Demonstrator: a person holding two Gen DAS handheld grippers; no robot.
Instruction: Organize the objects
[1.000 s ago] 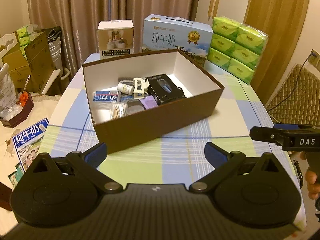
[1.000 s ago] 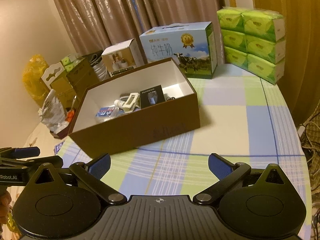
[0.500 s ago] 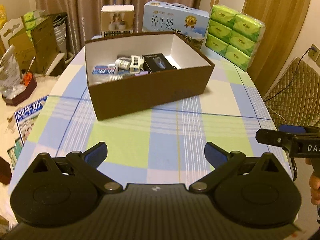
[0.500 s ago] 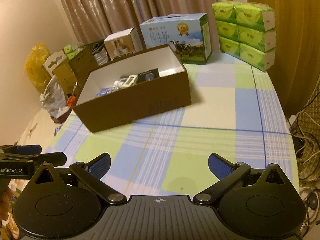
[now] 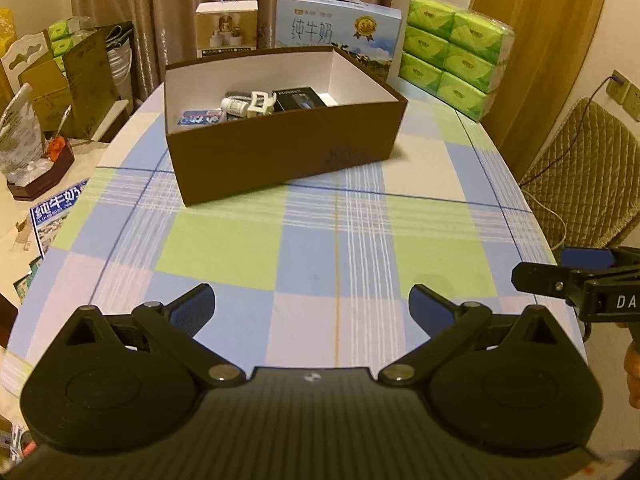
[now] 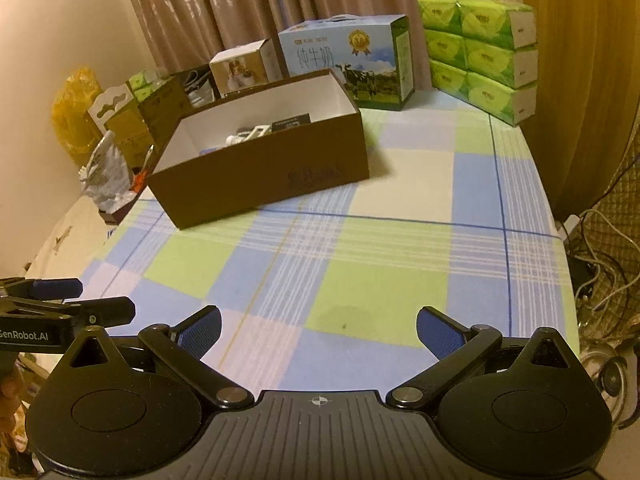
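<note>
A brown cardboard box (image 5: 288, 156) (image 6: 260, 176) with a white inside stands on the checked tablecloth, far from both grippers. Inside it lie a small white bottle (image 5: 235, 106), a white clip (image 5: 260, 103), a black packet (image 5: 299, 99) and a blue-and-white packet (image 5: 199, 117). My left gripper (image 5: 310, 306) hovers open over the near end of the table, holding nothing. My right gripper (image 6: 318, 330) is open too, also empty. The right gripper's tip (image 5: 576, 280) shows at the right edge of the left wrist view, and the left gripper's tip (image 6: 64, 312) at the left edge of the right wrist view.
Behind the box stand a blue milk carton (image 5: 338, 34), a small white product box (image 5: 227, 30) and a stack of green tissue packs (image 5: 456, 52). Cardboard boxes and bags (image 5: 48, 80) crowd the left side. A padded chair (image 5: 580, 176) and cables (image 6: 600, 264) lie to the right.
Both grippers have pulled back from the brown box toward the near end of the table, so the box looks smaller and farther. Both stayed open and empty.
</note>
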